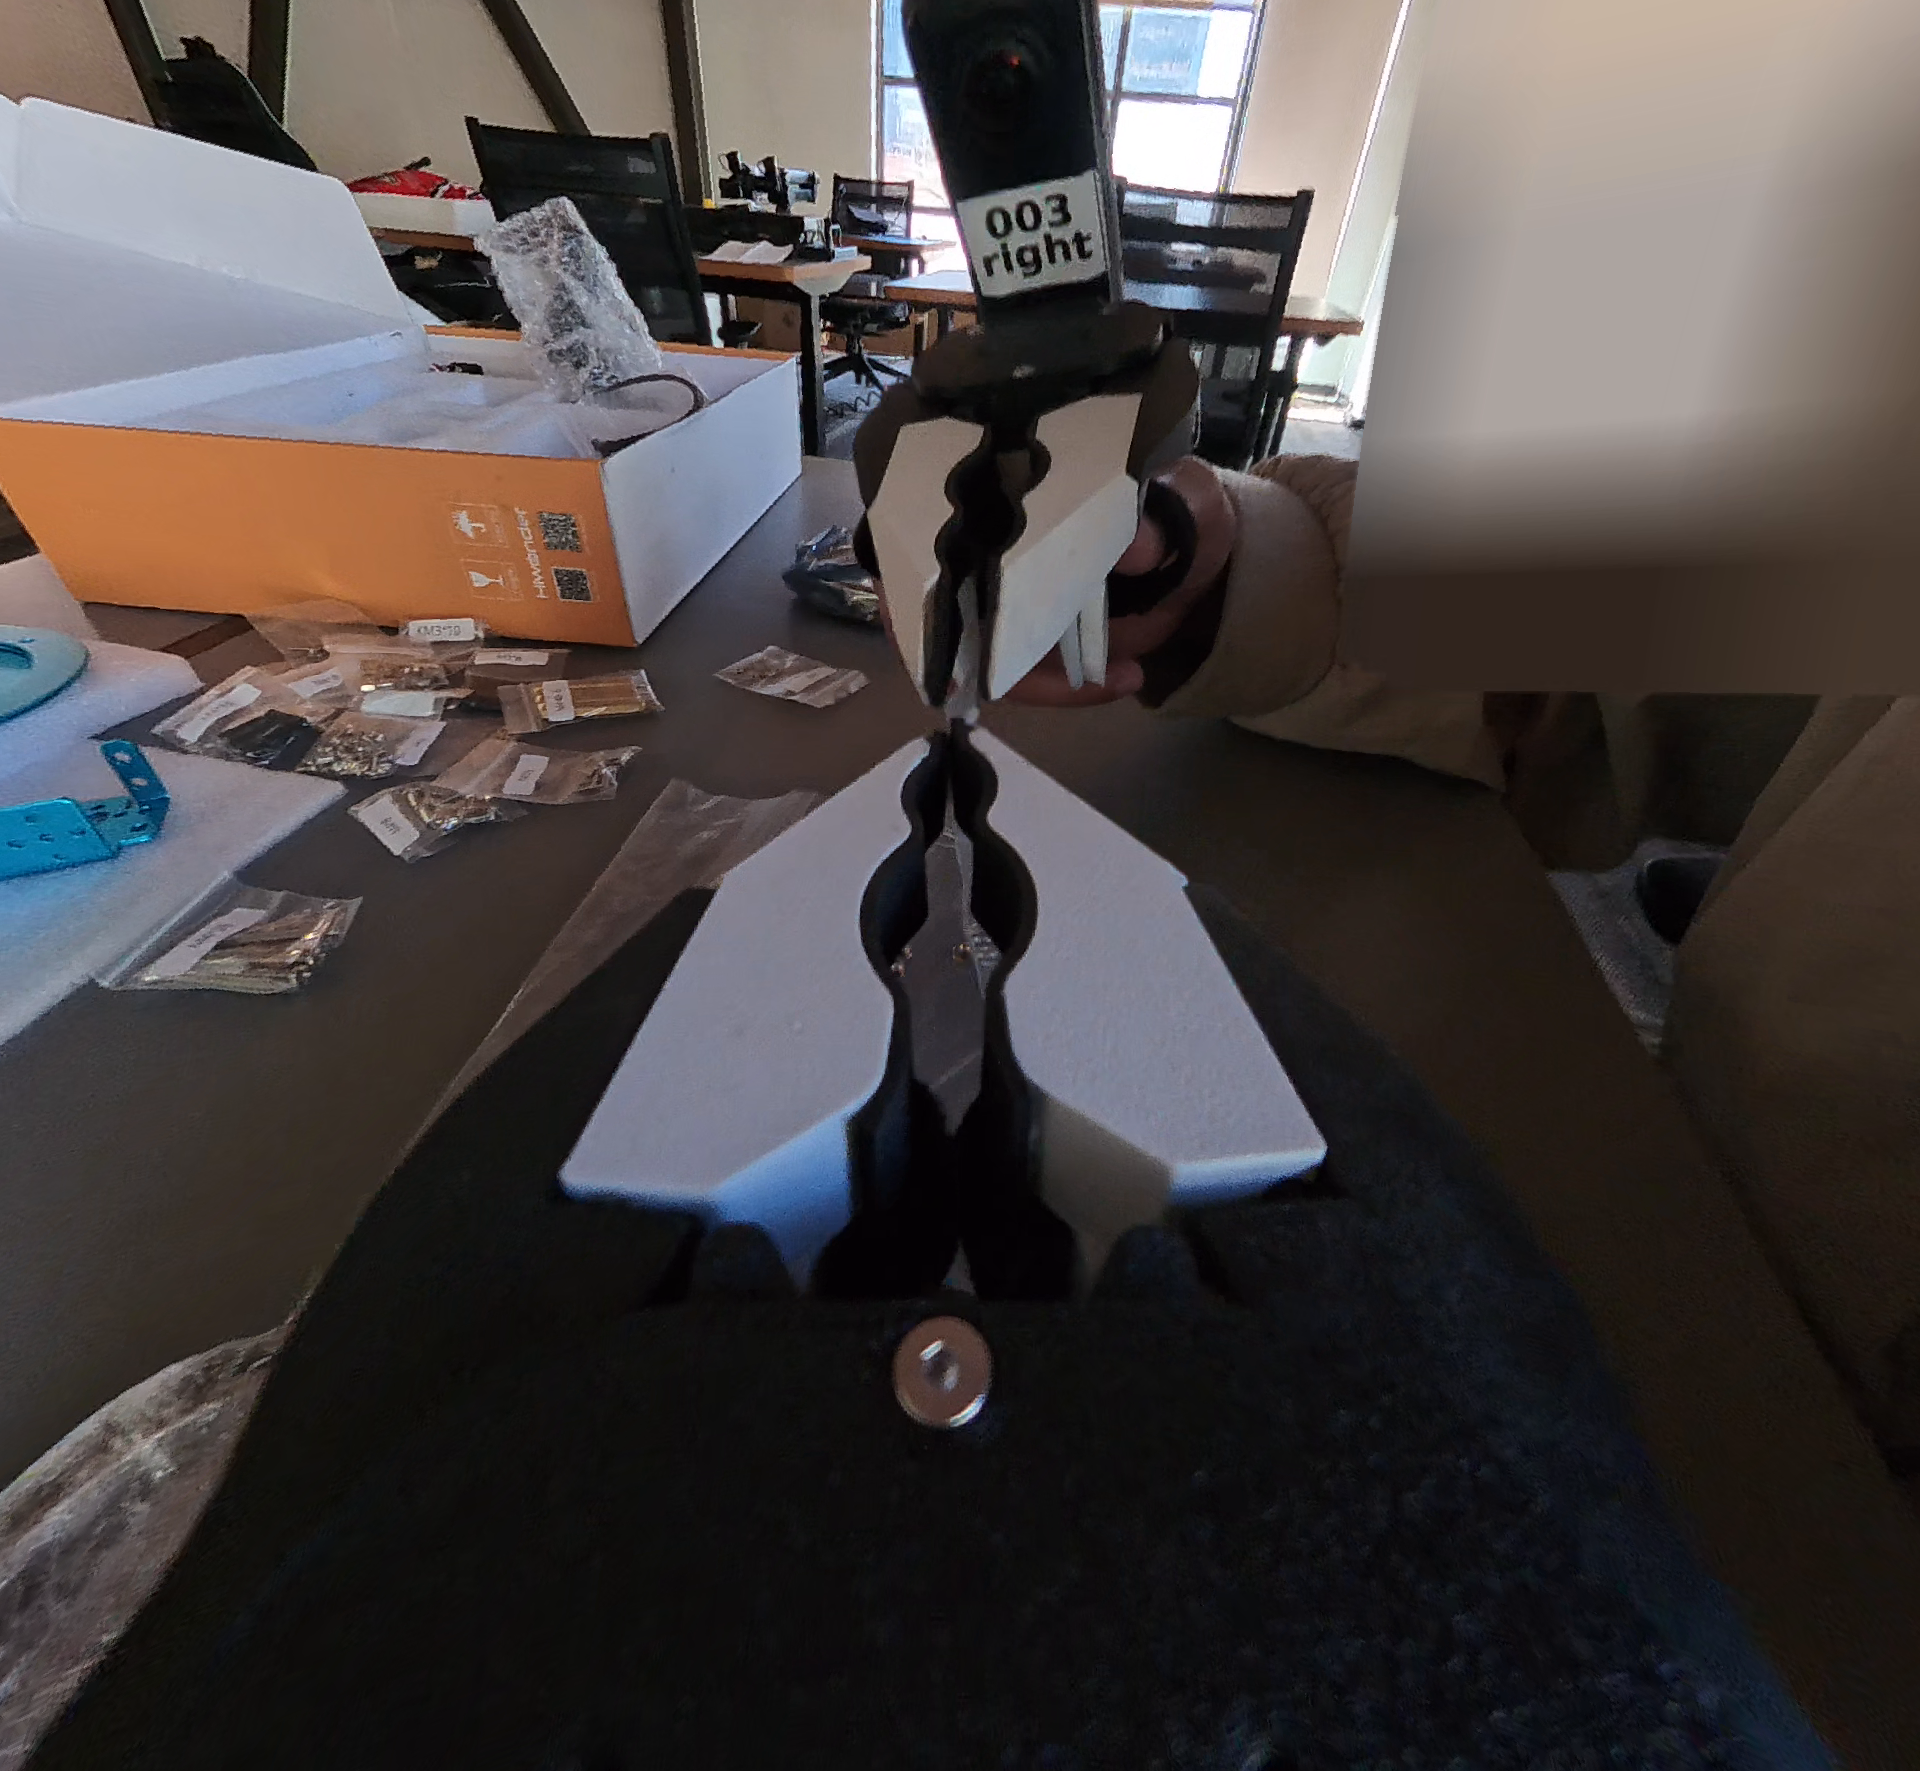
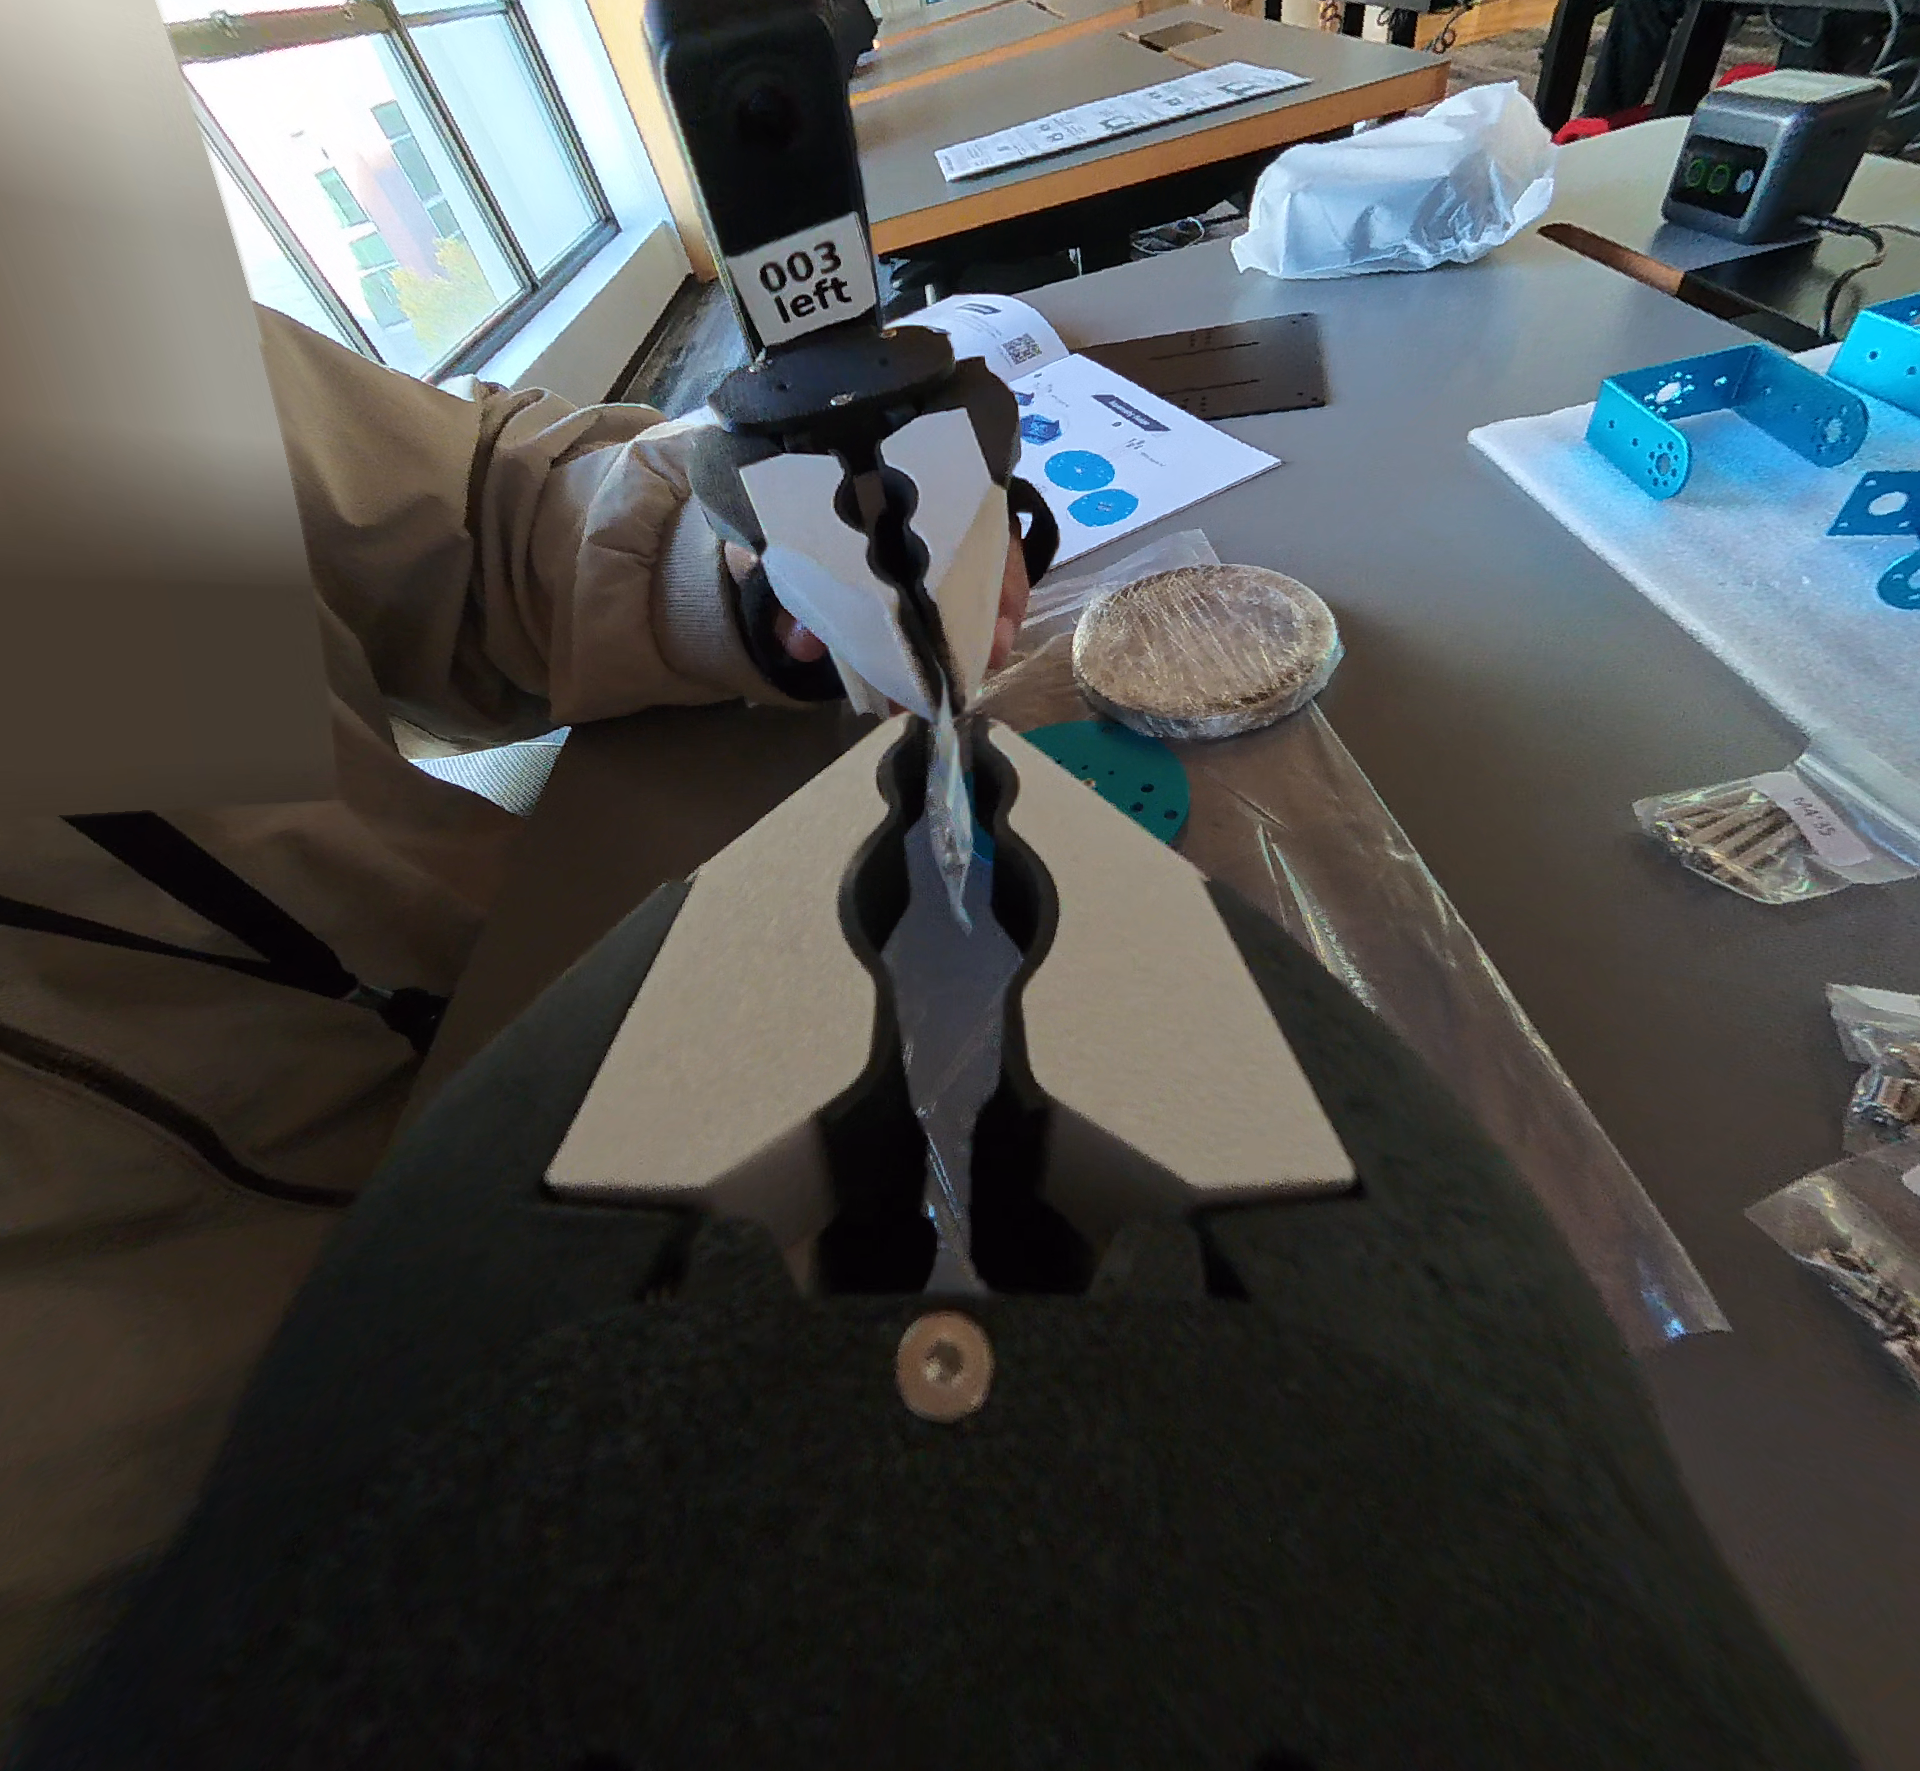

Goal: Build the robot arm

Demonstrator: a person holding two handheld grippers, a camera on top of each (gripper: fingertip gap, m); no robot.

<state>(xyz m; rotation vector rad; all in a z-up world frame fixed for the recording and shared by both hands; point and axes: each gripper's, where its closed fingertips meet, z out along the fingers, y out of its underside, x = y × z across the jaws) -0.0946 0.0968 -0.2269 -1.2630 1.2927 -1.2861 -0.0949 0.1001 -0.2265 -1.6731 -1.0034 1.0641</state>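
My two grippers meet tip to tip above a dark grey table (image 2: 1507, 641). My left gripper (image 1: 951, 747) is shut on a small clear plastic bag (image 1: 940, 942) with a few small screws in it. My right gripper (image 2: 940, 734) is shut on the same bag (image 2: 948, 838), which runs back between its fingers. In the left wrist view the right gripper (image 1: 954, 693) faces me, held by a hand in a beige sleeve (image 1: 1278, 599). In the right wrist view the left gripper (image 2: 920, 698) faces me the same way.
An open orange and white box (image 1: 364, 516) stands at the left, with several small bags of screws (image 1: 416, 734) before it. Blue metal brackets (image 2: 1725, 422) lie on white foam. A teal disc (image 2: 1112, 786), a wrapped round disc (image 2: 1205, 651), a booklet (image 2: 1122, 454) and loose clear film (image 2: 1455, 1046) lie nearby. Left and right tips are no more than a few centimetres apart.
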